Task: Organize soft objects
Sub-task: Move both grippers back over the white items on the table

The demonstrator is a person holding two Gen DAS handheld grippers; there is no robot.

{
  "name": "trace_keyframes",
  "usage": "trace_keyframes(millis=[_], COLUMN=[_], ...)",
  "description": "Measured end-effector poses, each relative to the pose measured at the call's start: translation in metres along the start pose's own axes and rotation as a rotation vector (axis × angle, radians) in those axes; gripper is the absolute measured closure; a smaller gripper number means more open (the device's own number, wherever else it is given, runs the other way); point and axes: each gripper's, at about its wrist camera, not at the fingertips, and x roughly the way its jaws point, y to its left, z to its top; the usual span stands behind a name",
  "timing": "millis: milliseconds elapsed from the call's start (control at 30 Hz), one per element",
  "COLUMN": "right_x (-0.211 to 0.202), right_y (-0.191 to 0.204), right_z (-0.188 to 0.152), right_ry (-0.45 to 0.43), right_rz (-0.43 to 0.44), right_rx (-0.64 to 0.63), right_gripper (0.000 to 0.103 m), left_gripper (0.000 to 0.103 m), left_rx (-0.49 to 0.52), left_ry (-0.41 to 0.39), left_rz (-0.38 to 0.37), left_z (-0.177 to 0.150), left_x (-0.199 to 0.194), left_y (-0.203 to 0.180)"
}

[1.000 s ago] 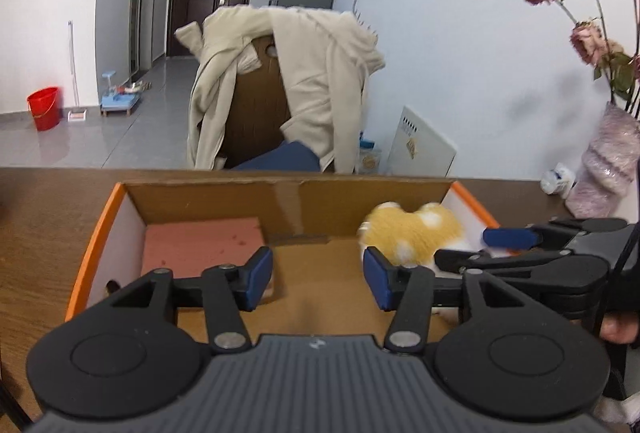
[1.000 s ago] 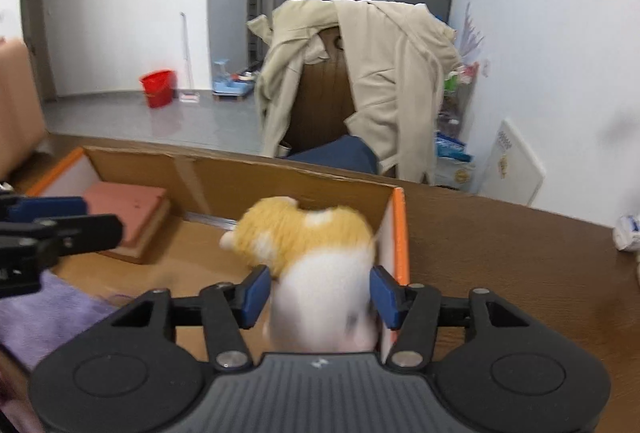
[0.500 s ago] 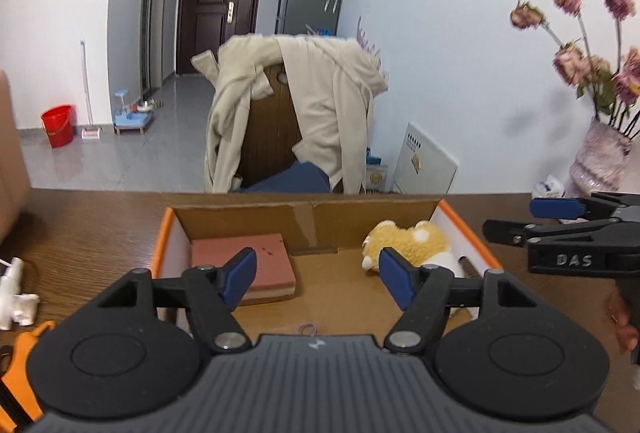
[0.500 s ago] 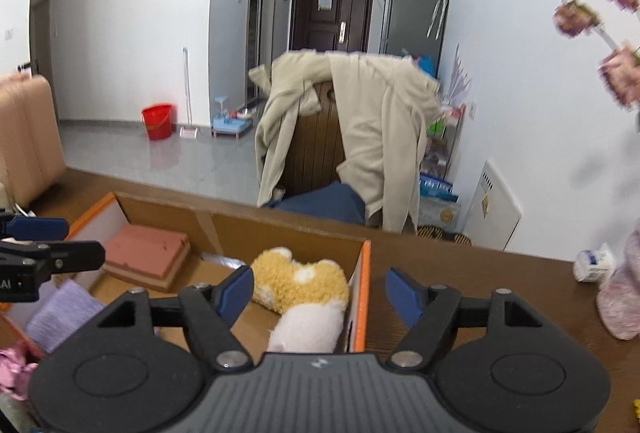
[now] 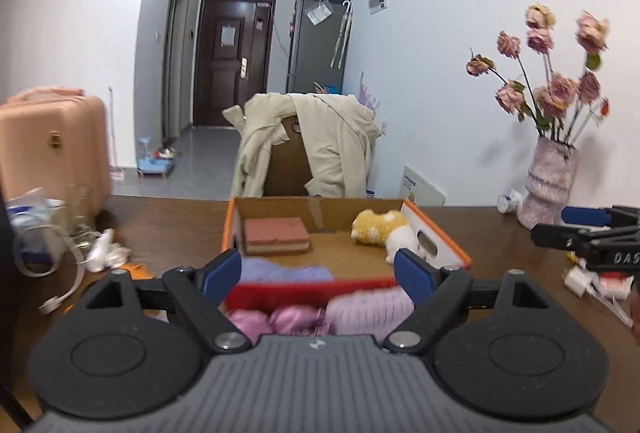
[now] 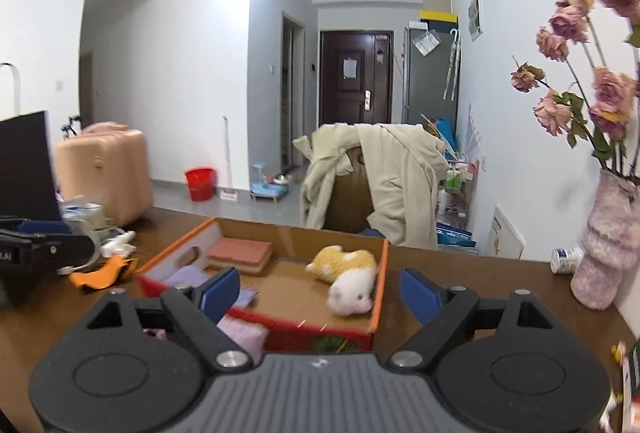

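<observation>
Both tools, left [image 5: 318, 275] and right [image 6: 320, 293], have just been opening; jaws wide, nothing held. Yellow-and-white plush toy [image 6: 346, 273] is seen mid-frame, inside the orange-edged cardboard box [image 6: 380, 285]. Risk judged: pink and lilac fabric pieces [image 5: 320, 313] at lower centre, outside the box, may be overlooked.

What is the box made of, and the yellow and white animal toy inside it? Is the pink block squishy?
The box looks like cardboard: plain brown inside walls, thin orange-edged rim. The animal toy looks like fuzzy plush, with a soft furry outline. The pink block looks like a matte sponge with a paler bottom layer, so probably squishy, though the pictures can't prove it.
</observation>
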Motion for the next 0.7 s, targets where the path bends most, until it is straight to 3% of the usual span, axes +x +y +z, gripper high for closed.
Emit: trace_keyframes(millis=[233,367,500,700], right_x=[-0.063,-0.079,-0.091,-0.085], right_y=[0.038,0.056,0.07,0.083], right_z=[-0.066,-0.106,-0.137,-0.145], right_ry=[-0.027,0.05,0.128,0.156], right_rz=[0.025,0.08,0.147,0.116], right_rx=[-0.01,0.033,0.057,0.045], right_gripper=[0.011,0.007,0.007,0.008], left_gripper=[0.005,0.005,0.005,0.005], left_rx=[0.051,0.033,0.038,0.02], left_ry=[-0.019,0.037,0.067,0.11], left_rz=[0.002,-0.038,-0.047,-0.032], left_z=[-0.059,-0.095,-0.117,-0.129], left_x=[-0.07,-0.088,-0.097,-0.08], left_y=[-0.012,-0.016,-0.011,-0.005])
